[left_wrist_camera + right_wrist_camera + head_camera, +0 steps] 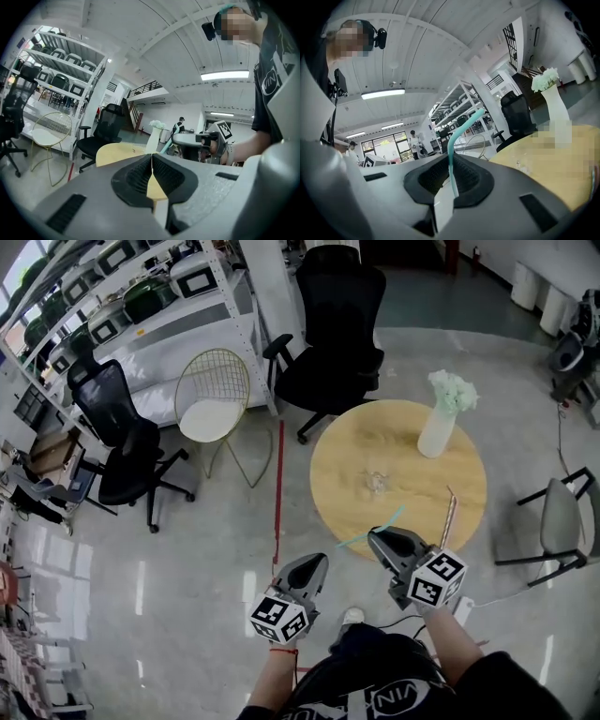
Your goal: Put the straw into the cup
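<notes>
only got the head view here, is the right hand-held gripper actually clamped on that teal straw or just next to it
Observer: Clamped. The right gripper view shows the right hand-held gripper with its jaws shut on the teal straw, which stands up between the pads.
Operator: where's the bendy part
Observer: Above the jaws and clear of them. The tip leans to that view's right, toward the table.
Operator: left one holding anything
Observer: No. The left gripper view shows the left hand-held gripper with its jaws together and nothing between them.
</notes>
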Motion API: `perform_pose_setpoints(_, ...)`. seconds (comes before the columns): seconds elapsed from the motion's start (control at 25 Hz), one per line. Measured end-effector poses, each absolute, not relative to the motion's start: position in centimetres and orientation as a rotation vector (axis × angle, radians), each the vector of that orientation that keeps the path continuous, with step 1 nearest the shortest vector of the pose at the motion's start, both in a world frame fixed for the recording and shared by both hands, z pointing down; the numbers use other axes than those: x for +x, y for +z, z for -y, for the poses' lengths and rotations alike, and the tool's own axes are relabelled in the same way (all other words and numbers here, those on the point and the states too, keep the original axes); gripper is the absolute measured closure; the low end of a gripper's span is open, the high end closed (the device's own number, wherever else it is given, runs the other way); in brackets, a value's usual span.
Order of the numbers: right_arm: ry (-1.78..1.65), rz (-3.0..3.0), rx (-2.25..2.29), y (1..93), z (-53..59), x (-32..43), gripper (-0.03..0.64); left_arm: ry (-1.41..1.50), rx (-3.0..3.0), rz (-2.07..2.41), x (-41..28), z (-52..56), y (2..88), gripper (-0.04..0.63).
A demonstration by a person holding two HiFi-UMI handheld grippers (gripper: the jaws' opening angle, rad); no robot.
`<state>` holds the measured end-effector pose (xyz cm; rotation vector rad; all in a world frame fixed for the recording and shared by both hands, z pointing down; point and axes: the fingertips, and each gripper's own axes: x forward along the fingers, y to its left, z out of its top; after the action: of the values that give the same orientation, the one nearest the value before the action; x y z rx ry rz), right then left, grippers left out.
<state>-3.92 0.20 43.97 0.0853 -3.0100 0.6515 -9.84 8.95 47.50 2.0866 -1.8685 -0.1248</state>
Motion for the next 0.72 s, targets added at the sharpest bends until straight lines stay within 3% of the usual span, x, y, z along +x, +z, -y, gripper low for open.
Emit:
perform_pose_setpoints(0.24,0.635,3.036,0.123,43.3,2.4,-6.2,0.589,-0.126,2.111,1.842,-12.7,-5.5,48.1,0.583)
perform_pose_setpoints(0.72,0.627,3.082,0.421,42.0,7.6,-3.7,0.589,-0.134,2.236,1.676,-13.9,1.9,47.9,0.583)
